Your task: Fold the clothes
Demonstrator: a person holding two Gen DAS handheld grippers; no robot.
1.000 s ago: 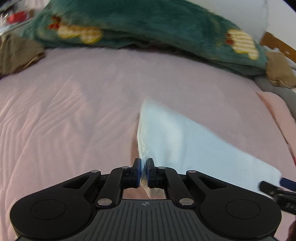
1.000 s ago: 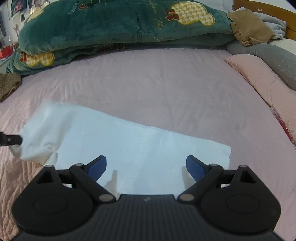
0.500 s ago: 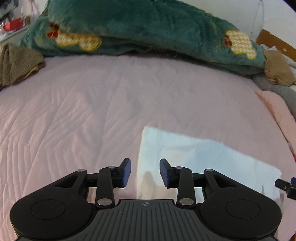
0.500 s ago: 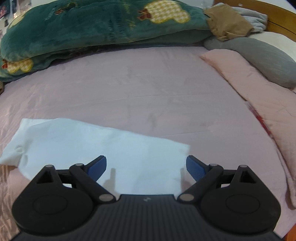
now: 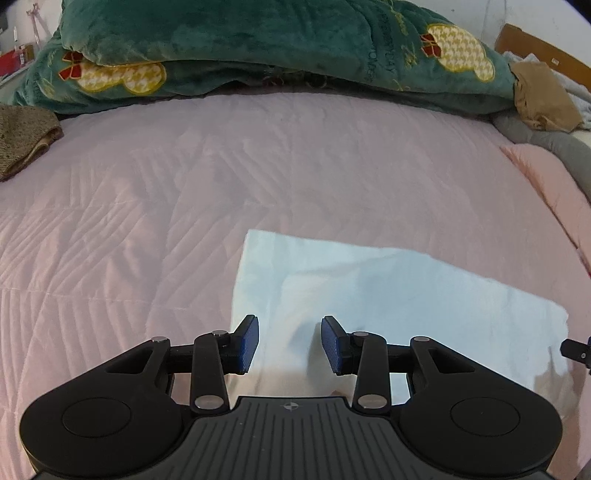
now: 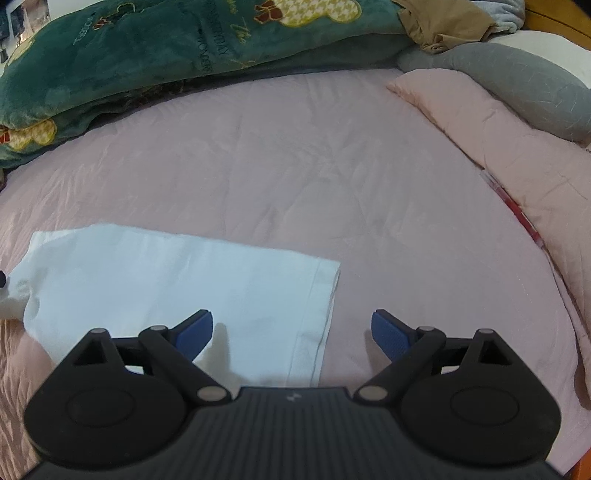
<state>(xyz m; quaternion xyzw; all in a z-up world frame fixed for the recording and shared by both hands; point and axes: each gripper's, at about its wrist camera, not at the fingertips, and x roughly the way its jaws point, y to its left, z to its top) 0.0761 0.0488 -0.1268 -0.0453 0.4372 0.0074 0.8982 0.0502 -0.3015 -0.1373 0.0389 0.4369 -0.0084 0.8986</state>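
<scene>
Left gripper [image 5: 290,343]: held low over the near left end of the cloth, pointing toward the far blanket; jaws parted, released, nothing between the blue ribbed pads [image 5: 246,343].
Right gripper [image 6: 291,332]: low over the near right end of the cloth; jaws spread wide, released, one pad over the cloth, the other over bare bedspread.
White cloth [image 5: 388,295]: folded garment, a flat oblong lying on the bedspread at the near centre, smooth, thin, with light creases.
Cloth, right view [image 6: 166,273]: shows a stitched hem along the right edge and a bunched, rumpled left end, neither plain in the left view.
Bedspread [image 5: 147,229]: pink, quilted in slanting ribs, covers the whole bed.
Blanket [image 5: 258,48]: dark green plush, heaped along the far side, with yellow checked mouse-head patches and red bows.
Brown cloth, left [image 5: 22,136]: coarse knit lump at the far left; seen in the left view only.
Tan cloth [image 6: 439,26]: crumpled, at the far right upon the blanket's end.
Grey pillow [image 6: 517,81]: long, soft, at the far right.
Pink quilt [image 6: 517,155]: folded, lying along the right side, just near of the grey pillow.
Cross-view: the tip of the right gripper shows at the right edge of the left view, beside the cloth's right end.
</scene>
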